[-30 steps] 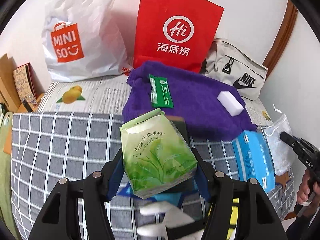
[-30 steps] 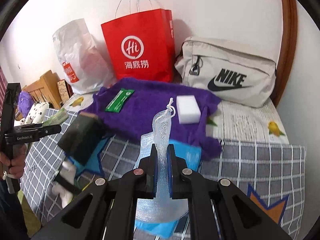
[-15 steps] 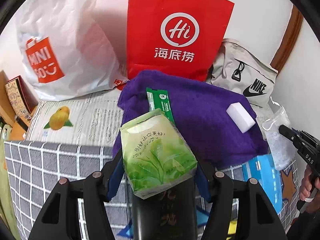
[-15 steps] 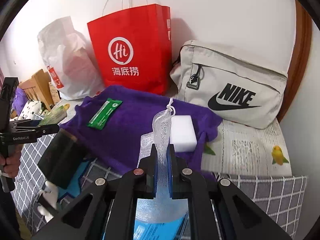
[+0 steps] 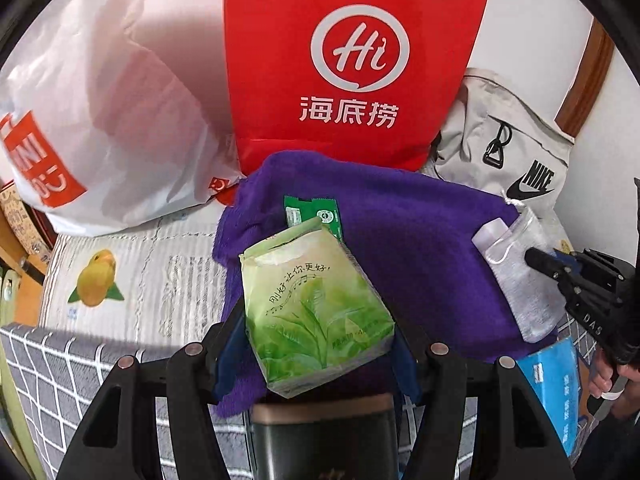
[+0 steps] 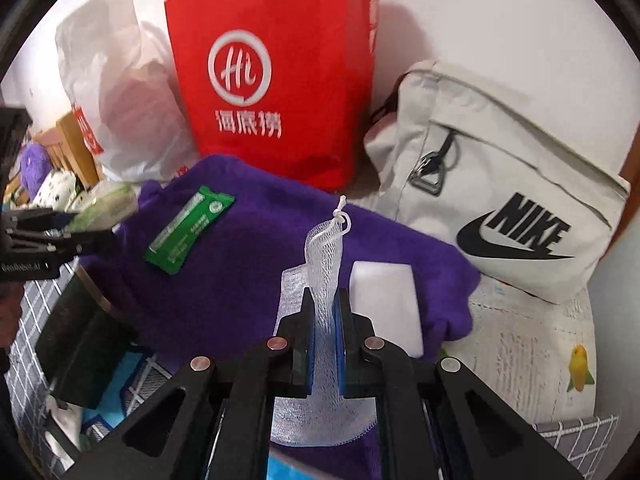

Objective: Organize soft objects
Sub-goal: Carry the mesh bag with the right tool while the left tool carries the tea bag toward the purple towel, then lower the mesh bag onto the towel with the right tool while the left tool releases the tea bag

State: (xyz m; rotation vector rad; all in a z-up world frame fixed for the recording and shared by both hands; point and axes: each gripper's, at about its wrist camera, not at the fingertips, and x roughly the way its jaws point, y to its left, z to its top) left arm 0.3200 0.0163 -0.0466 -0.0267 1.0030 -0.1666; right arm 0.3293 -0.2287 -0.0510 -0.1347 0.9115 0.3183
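Left gripper point(image 5: 316, 344) grasping green tissue pack point(image 5: 316, 308), right gripper point(image 6: 324, 320) clenched on white mesh pouch point(image 6: 322, 264), both above purple towel point(image 6: 248, 256); lower onto bare towel at 12 o'clock, clear of sponge point(image 6: 384, 300), then release

the green tissue pack point(image 5: 316, 304) hides the lower half of a green sachet point(image 5: 316, 212) on the purple towel point(image 5: 420, 240). a dark box point(image 5: 324, 436) runs off the near edge. the white shopping bag point(image 5: 100, 120) is cut at the left, its orange logo only partly readable. the white mesh pouch point(image 6: 324, 264) covers part of the white sponge point(image 6: 384, 304). blurred soft toys point(image 6: 52, 184) sit far left; their kind cannot be told.
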